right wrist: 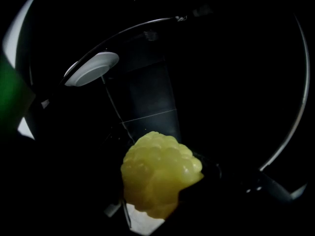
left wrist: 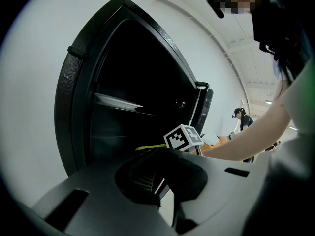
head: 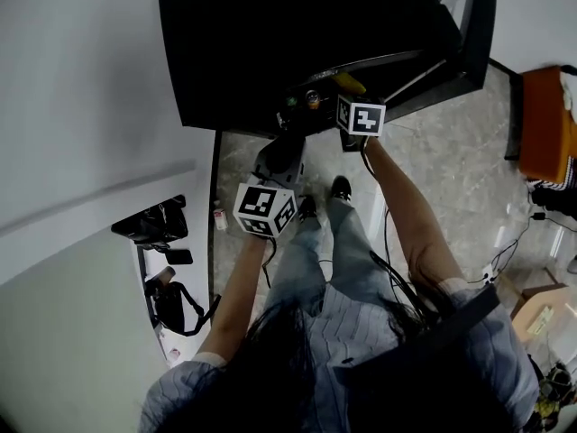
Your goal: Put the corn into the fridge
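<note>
The yellow corn (right wrist: 160,173) fills the lower middle of the right gripper view, with my right gripper (right wrist: 162,193) shut on it; its dark fingers barely show. The corn (head: 348,83) is held just inside the open black fridge (head: 297,43), above a glass shelf (right wrist: 147,117). The fridge door (head: 469,34) stands open to the right. My left gripper (head: 278,156) hangs lower, outside the fridge near its bottom edge, its jaws together and holding nothing. The left gripper view looks into the fridge (left wrist: 128,107) and catches the right gripper's marker cube (left wrist: 183,137) and a sliver of corn (left wrist: 150,147).
A white round fitting (right wrist: 92,68) sits inside the fridge at upper left. On the floor are black camera gear (head: 167,242) at the left, an orange object (head: 548,124) at the right, a cardboard box (head: 541,314) and cables. Another person (left wrist: 242,119) stands far off.
</note>
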